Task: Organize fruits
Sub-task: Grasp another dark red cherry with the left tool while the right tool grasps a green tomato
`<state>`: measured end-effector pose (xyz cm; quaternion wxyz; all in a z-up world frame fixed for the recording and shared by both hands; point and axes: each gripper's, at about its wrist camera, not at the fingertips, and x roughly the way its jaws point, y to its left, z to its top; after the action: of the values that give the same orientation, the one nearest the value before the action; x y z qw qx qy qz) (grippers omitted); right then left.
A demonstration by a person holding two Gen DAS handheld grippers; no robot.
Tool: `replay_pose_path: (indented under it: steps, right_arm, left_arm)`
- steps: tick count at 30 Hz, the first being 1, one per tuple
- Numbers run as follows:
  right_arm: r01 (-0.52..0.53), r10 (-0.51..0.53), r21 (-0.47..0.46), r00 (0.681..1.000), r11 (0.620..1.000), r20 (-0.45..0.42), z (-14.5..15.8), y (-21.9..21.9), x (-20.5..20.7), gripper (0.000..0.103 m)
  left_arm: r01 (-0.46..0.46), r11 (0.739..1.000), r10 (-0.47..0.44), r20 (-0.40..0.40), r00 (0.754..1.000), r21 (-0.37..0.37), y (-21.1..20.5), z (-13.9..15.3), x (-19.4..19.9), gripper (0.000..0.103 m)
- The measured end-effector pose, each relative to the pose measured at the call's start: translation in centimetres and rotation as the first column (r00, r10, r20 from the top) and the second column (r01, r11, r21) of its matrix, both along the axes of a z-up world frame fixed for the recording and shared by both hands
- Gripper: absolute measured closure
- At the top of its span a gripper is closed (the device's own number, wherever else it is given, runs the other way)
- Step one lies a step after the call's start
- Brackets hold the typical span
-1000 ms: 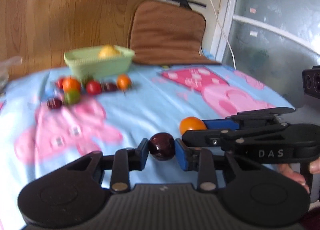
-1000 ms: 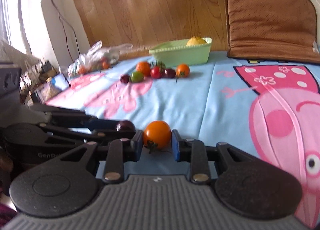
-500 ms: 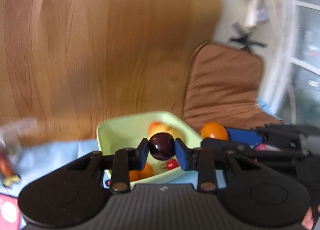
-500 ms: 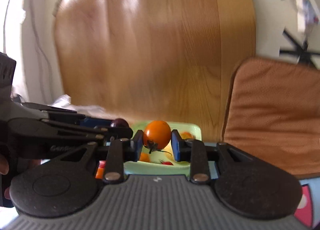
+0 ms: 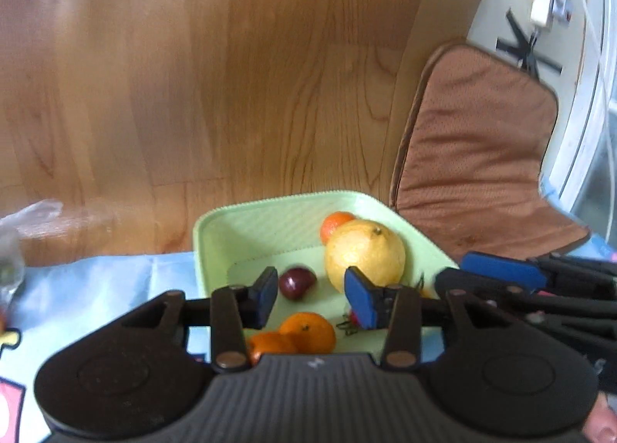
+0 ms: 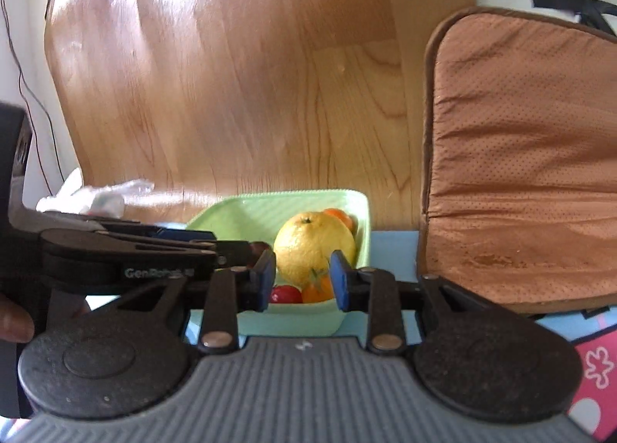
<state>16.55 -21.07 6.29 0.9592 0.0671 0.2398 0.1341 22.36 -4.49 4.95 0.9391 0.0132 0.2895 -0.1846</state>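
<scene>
A pale green tray (image 5: pixel 216 227) holds a big yellow citrus (image 5: pixel 364 252), several small oranges (image 5: pixel 308 331) and a dark plum (image 5: pixel 297 283). My left gripper (image 5: pixel 310 296) hovers over the tray's near side. Its jaws are opening with nothing between them, and the plum lies free on the tray floor beyond the gap. In the right wrist view my right gripper (image 6: pixel 302 283) hangs open at the tray (image 6: pixel 347 203). The orange tomato (image 6: pixel 318 288) sits low inside the tray beside a red one (image 6: pixel 285 294), clear of the pads. The left gripper (image 6: pixel 239 250) reaches in from the left.
A wooden board (image 5: pixel 231 76) stands right behind the tray. A brown cushion (image 6: pixel 520 173) leans to its right. A crumpled plastic bag (image 6: pixel 96 196) lies at the left on the blue cartoon-print cloth (image 5: pixel 96 281). The right gripper (image 5: pixel 501 275) crowds the tray's right edge.
Both grippers travelled from the middle of the cloth to the tray. The left one let go of the plum. The tomato has left the right gripper's pads. Both fruits now lie in the tray.
</scene>
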Motion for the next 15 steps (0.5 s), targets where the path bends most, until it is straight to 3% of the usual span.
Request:
replay_pose_path:
  steps: [4, 7, 10, 15]
  right_arm:
    - [-0.032, 0.032, 0.065, 0.999, 0.997, 0.007, 0.5, -0.7, -3.5, 0.069]
    - [-0.119, 0.121, 0.087, 0.992, 0.989, -0.024, -0.1, 0.1, -6.7, 0.070]
    - [-0.205, 0.207, 0.050, 0.977, 0.978, -0.054, -1.0, 2.2, -8.5, 0.070]
    - [-0.263, 0.262, 0.003, 0.961, 0.965, -0.083, -1.6, 5.4, -8.3, 0.071]
  left_arm:
    - [0.005, 0.992, -0.001, 0.031, 1.000, -0.127, 4.5, 1.2, -4.6, 0.064]
    - [-0.032, 0.985, 0.036, 0.024, 0.999, -0.169, 7.7, 0.5, -8.4, 0.064]
    - [-0.064, 0.986, 0.064, -0.007, 0.998, -0.154, 9.0, -1.1, -11.1, 0.064]
    - [-0.073, 0.990, 0.072, -0.007, 0.997, -0.124, 9.1, -3.1, -13.6, 0.062]
